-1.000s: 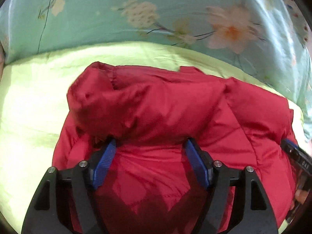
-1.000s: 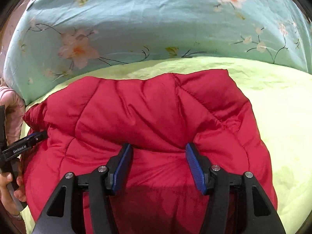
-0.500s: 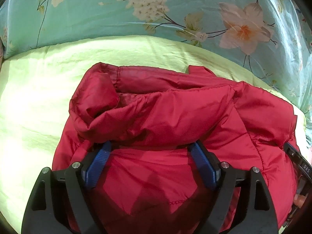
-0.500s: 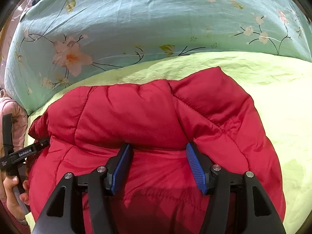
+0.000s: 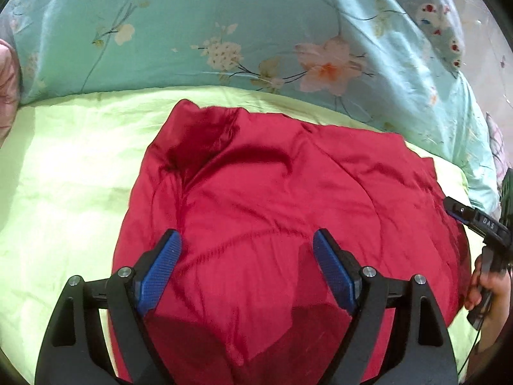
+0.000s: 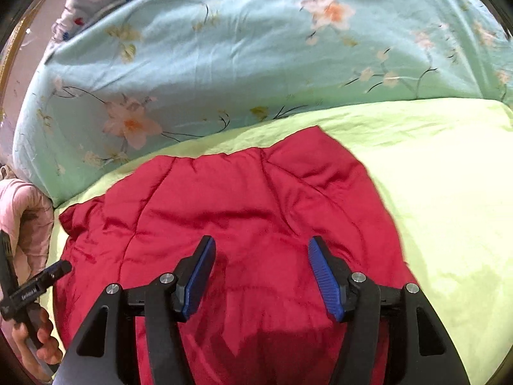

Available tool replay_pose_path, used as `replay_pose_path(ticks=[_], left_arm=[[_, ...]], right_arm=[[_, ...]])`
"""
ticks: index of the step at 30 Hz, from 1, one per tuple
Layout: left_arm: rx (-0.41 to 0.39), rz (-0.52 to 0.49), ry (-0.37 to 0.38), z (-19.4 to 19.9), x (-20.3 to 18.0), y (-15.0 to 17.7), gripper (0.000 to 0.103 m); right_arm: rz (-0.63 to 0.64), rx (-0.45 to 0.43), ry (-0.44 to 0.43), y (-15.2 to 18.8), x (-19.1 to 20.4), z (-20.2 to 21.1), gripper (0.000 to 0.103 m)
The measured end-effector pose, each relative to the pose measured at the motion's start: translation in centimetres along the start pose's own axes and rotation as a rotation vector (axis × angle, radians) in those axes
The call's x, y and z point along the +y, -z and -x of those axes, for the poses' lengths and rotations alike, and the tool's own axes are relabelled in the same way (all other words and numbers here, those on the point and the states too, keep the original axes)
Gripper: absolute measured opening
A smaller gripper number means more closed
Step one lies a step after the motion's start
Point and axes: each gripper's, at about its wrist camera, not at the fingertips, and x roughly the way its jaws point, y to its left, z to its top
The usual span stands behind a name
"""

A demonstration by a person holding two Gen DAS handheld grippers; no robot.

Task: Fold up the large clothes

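- Both claws stand wide and grip nothing: the left gripper (image 5: pixel 247 250) and the right gripper (image 6: pixel 261 258) each hover over the near part of the red padded jacket (image 5: pixel 288 199), blue pads spread apart with only bare fabric between them.
- We read this as a pause between folds. The jacket lies as a compact bundle, so we judge it already folded at least once.
- We take the jacket as landmark. It rests flat on the lime-green sheet (image 5: pixel 70 166), which borders it on its left, right and far sides.
- Beyond the jacket's far edge rises the teal floral quilt (image 6: pixel 256 57), bunched like a wall. It probably sits there to keep the sheet free as a working surface.
- A cartoon-print pillow (image 5: pixel 426 9) shows past the quilt, farther still from the jacket.
- Pink fabric (image 6: pixel 22 205) sits beside the jacket's left edge in the right wrist view; we cannot tell whether it is a sleeve or another garment.
- Each claw appears at the jacket's side edge in the other camera, so we hold the two side by side over the bundle, placed to work on both halves evenly.
- We judge the padding springy: without pressing, the folded layers may puff open again.
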Motion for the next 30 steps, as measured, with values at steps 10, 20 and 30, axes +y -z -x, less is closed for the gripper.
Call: replay_pose_path(ticks=[10,20,30], left_arm=[[-0.010,0.029,0.009,3.3,0.5,3.2,0.085],[-0.015,0.096,0.009,6.1,3.5,6.4,0.085],[0.011,0.151,0.042,5.9,5.9,7.6,0.085]], right_arm=[[0.019,0.016,-0.006,3.3,-1.4,5.1,0.068],[-0.002,0.005,-0.001,7.0,-2.5,8.6,0.074],[0.022,-0.004,0.058,9.9,-3.9,10.9,0.078]])
